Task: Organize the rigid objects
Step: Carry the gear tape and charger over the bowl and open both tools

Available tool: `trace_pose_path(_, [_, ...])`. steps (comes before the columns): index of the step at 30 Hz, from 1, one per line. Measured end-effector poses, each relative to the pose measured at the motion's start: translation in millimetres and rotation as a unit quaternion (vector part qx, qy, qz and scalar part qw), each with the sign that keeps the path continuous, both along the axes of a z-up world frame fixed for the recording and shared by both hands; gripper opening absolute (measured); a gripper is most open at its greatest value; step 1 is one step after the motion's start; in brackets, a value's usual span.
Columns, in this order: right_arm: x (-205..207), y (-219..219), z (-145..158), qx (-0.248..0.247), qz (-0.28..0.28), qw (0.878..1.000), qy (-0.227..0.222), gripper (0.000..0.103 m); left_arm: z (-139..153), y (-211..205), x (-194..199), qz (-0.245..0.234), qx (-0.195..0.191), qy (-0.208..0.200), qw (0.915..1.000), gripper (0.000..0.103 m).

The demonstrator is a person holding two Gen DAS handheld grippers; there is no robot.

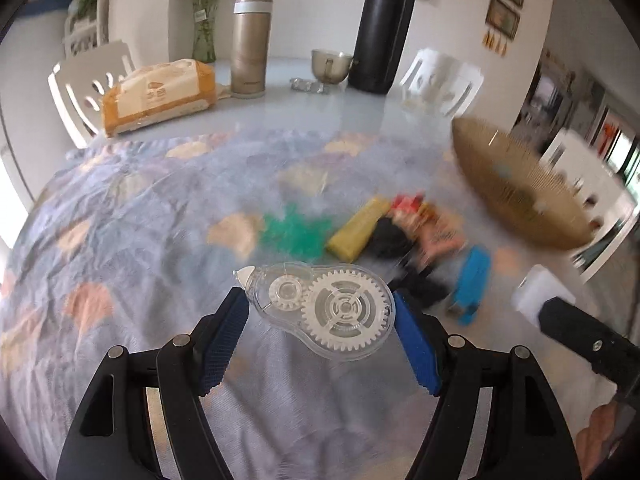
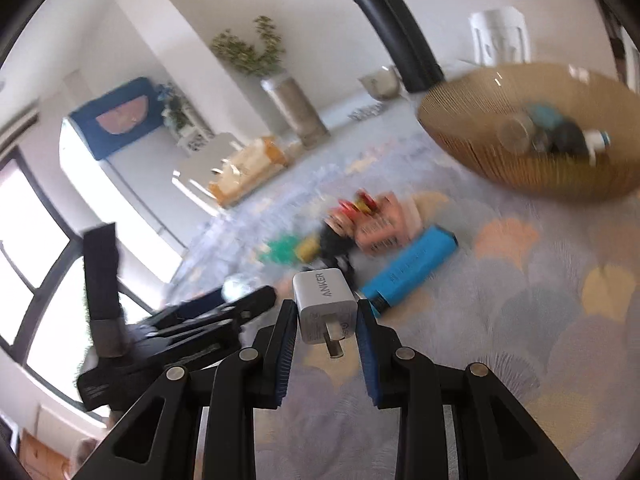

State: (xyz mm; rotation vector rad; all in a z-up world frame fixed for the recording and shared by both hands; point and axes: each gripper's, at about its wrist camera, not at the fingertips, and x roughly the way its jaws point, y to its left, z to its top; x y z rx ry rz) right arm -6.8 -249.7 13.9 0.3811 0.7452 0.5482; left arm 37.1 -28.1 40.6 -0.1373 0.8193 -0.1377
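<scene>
The table (image 1: 328, 92) carries a patterned cloth (image 1: 132, 216), and near its right edge stands the basket (image 2: 500, 168), already holding a few small things. Between the basket and the grippers a heap of loose items lies on the cloth: a blue case (image 2: 412, 264), a yellow bar (image 1: 358, 228) and a green piece (image 1: 296, 232) among them.

The left gripper (image 1: 320, 308) is clamped on a clear tape dispenser (image 1: 320, 312), held by its two ends, off the cloth. The right gripper (image 2: 326, 312) pinches a white charger (image 2: 324, 304), prongs pointing back at the camera.

Both are likely bound for the basket. Carry each above the heap and over the rim before letting go. The dispenser's curved shell could slip, so keep it level. Send one gripper in at a time, since they ride close together.
</scene>
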Motion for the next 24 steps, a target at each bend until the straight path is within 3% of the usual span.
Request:
trace_pose_path(5, [16.0,-20.8,49.5,-0.004,-0.021,0.999,-0.036,0.029,45.8,-26.4,18.8,-0.029,0.02,-0.036,0.9987,0.072])
trace_pose_path(10, [49.1,-50.5,68.3,0.005,-0.077,0.996,-0.035,0.029,70.1,-69.8,51.3,-0.067,0.025,-0.057,0.9958,0.072])
trace_pose_path(15, [80.9,-87.9,60.3,0.047,-0.135,0.99,0.016,0.029,65.2,-122.7,85.2,-0.104,0.017,-0.05,0.9932,0.072])
trace_pose_path(24, [117.8,-130.3,42.8,0.042,-0.204,0.977,0.051,0.029,47.6,-192.1,114.0,-0.164,0.033,-0.038,0.9852,0.072])
